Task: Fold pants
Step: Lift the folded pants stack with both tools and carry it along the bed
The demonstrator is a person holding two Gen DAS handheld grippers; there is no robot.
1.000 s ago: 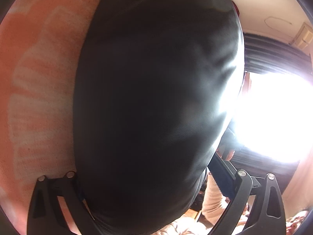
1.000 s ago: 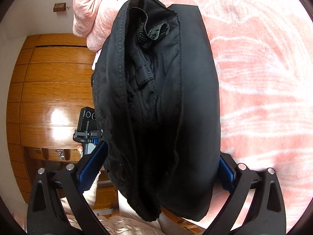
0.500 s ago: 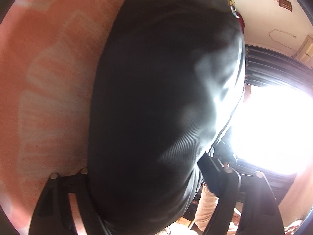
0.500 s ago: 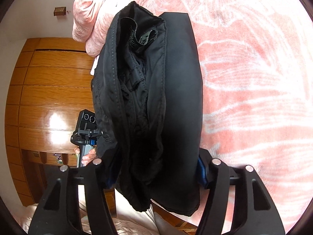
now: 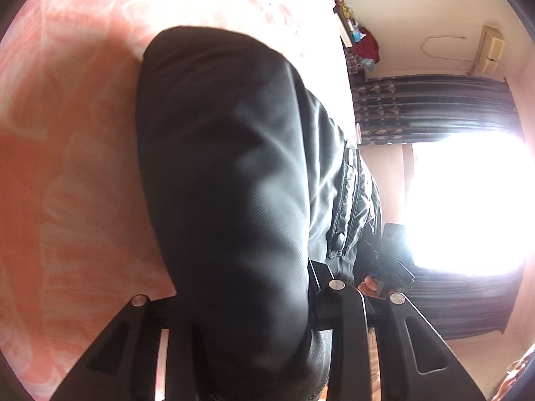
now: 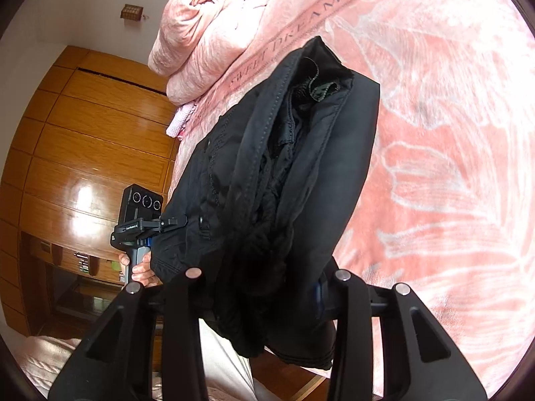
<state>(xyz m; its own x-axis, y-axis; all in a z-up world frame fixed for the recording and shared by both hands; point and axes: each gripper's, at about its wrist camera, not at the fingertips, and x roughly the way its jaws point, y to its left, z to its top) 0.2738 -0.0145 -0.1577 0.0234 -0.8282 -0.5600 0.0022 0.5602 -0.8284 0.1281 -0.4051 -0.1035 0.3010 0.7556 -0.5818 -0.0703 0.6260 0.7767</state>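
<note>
The black pants [image 5: 227, 183] hang folded in a thick bundle over the pink bedspread [image 5: 67, 167]. My left gripper [image 5: 240, 294] has its jaws closing on one end, and the cloth fills the gap and hides the fingertips. In the right wrist view the pants [image 6: 284, 183] show open seams and a waistband edge. My right gripper [image 6: 267, 277] is closing on that end, with cloth pressed between its fingers. Each view catches the other gripper: the right one [image 5: 391, 264], and the left one [image 6: 140, 220] in a person's hand.
A rolled pink quilt [image 6: 207, 33] lies at the head of the bed [image 6: 451, 133]. A wooden wardrobe [image 6: 83, 133] stands beside the bed. On the other side are a bright window [image 5: 468, 200] and dark curtains [image 5: 434, 107].
Both pairs of jaws have narrowed from wide open onto the pants. Both grippers have risen and tilted, lifting the bundle, and more bedspread shows around it.
</note>
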